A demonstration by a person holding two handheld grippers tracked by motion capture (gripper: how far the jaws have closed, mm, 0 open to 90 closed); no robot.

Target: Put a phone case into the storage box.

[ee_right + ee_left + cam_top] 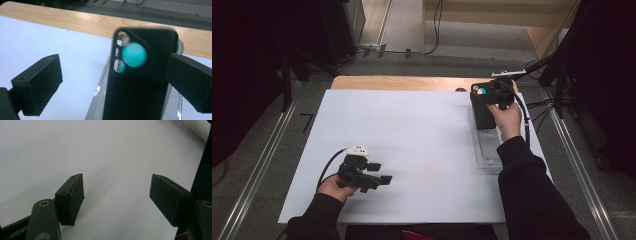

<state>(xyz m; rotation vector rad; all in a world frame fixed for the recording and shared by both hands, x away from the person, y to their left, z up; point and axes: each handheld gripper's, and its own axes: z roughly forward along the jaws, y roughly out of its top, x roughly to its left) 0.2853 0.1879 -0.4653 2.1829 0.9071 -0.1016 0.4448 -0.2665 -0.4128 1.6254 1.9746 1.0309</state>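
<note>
A black phone case (482,114) with a teal disc showing through its camera cutout rests on a clear plastic tray (488,150) at the table's right side. My right gripper (490,93) is over the case's far end. In the right gripper view the case (140,92) rises between the jaws of my right gripper (113,72), which stand wide open. The left pad (40,82) is well apart from it, and the right pad (190,77) is at its edge; I cannot tell if they touch. My left gripper (382,173) (116,197) is open and empty, low over the white sheet.
A white sheet (412,130) covers most of the wooden table, whose bare wood edge (402,82) shows at the far side. The clear tray (98,97) reaches toward the person's right sleeve (532,200). Dark stands and cables surround the table.
</note>
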